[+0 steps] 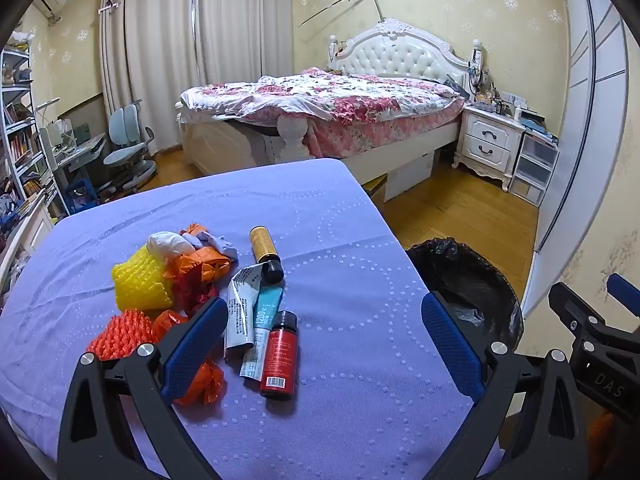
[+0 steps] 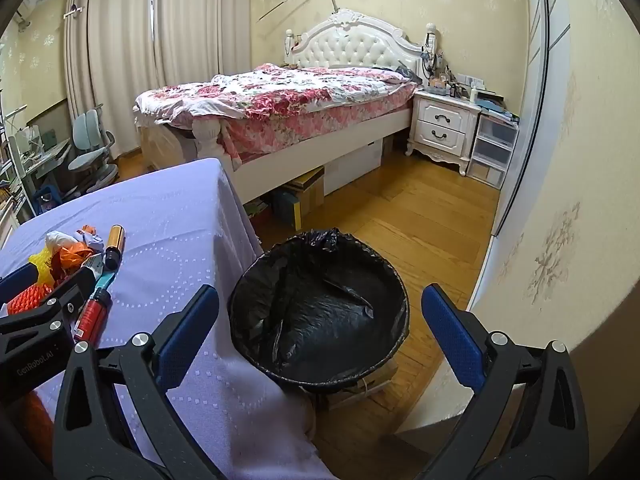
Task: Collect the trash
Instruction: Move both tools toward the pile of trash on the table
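Trash lies on the purple-covered table (image 1: 340, 220): a red bottle (image 1: 279, 356), a gold bottle (image 1: 266, 254), flattened tubes (image 1: 250, 312), yellow foam net (image 1: 140, 280), orange foam net (image 1: 120, 334), orange plastic scraps (image 1: 200, 268) and white paper (image 1: 168, 243). My left gripper (image 1: 324, 332) is open and empty above the table, just right of the red bottle. My right gripper (image 2: 320, 328) is open and empty above the black-lined bin (image 2: 320, 312). The bin also shows in the left wrist view (image 1: 468, 284), right of the table. The trash pile shows at far left in the right wrist view (image 2: 72, 256).
A bed (image 1: 332, 104) with a floral quilt stands behind the table. A white nightstand (image 1: 488, 140) and plastic drawers (image 1: 534, 164) stand by the wall. A desk chair (image 1: 128, 148) and bookshelves (image 1: 20, 140) are at left. The wooden floor (image 2: 420, 216) surrounds the bin.
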